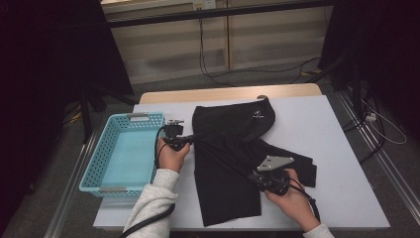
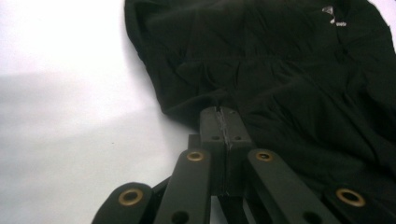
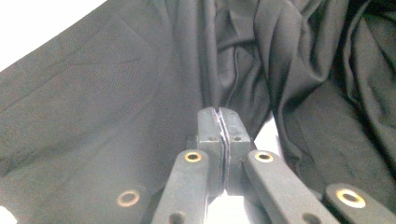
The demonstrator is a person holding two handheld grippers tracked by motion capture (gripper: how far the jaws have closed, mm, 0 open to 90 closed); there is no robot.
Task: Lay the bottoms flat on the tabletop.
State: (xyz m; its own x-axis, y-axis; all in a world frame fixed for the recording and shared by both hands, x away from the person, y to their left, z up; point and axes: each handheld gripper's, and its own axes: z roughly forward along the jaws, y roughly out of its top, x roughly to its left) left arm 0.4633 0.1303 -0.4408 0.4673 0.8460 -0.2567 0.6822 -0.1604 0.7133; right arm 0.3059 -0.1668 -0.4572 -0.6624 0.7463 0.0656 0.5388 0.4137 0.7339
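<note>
A: While both grippers are pinching cloth, what is making this fold go well?

B: Keeping the two pinches level. The left gripper (image 1: 190, 139) is sitting with its jaws pressed together on the left edge of the black garment (image 1: 233, 158); in the left gripper view the pads are meeting on a tuck of fabric (image 2: 223, 116). The right gripper (image 1: 255, 177) is clamping likewise, its jaws closed flat on a fold near the garment's middle (image 3: 219, 116).

A: So no slack between them?

B: I am judging that lifting both together, with the span taut, is stopping the cloth from bunching. Pulling one hand ahead is likely dragging the pile askew.

A: Where is the garment lying?

B: In the high view it is spreading over the middle of the white table (image 1: 341, 198), just right of the blue basket (image 1: 96, 163) at nine o'clock, not touching it.

A: And its direction?

B: Its long axis is running from about twelve o'clock, where the small white logo (image 1: 257, 114) is sitting, down toward six, with one part trailing off toward four o'clock.
</note>
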